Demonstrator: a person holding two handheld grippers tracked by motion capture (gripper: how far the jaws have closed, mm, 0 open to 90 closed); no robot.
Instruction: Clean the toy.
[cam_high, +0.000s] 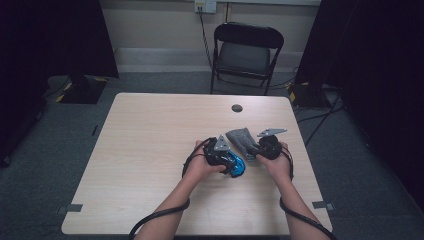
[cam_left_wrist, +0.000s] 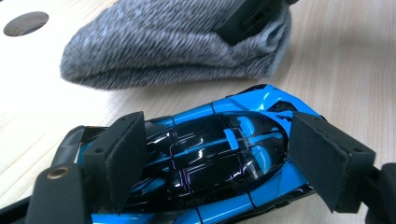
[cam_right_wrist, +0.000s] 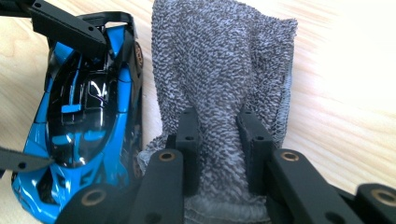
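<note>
1. Blue-and-black toy car (cam_left_wrist: 205, 158) sits between my left gripper (cam_left_wrist: 219, 163)'s pads, which clamp its two sides.
2. My right gripper (cam_right_wrist: 218, 149) is pinched tight on a bunched fold of the grey knitted sock (cam_right_wrist: 224, 70).
3. Car and sock lie side by side, just touching, on the light wooden table (cam_high: 150, 150), right of centre.

Black folding chair (cam_high: 247, 52) behind table (cam_high: 150, 150); wall socket (cam_high: 205, 6).

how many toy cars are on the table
1: a blue and black toy car lies between the left gripper's pads, just beside the grey sock pinched by the right gripper.
</note>
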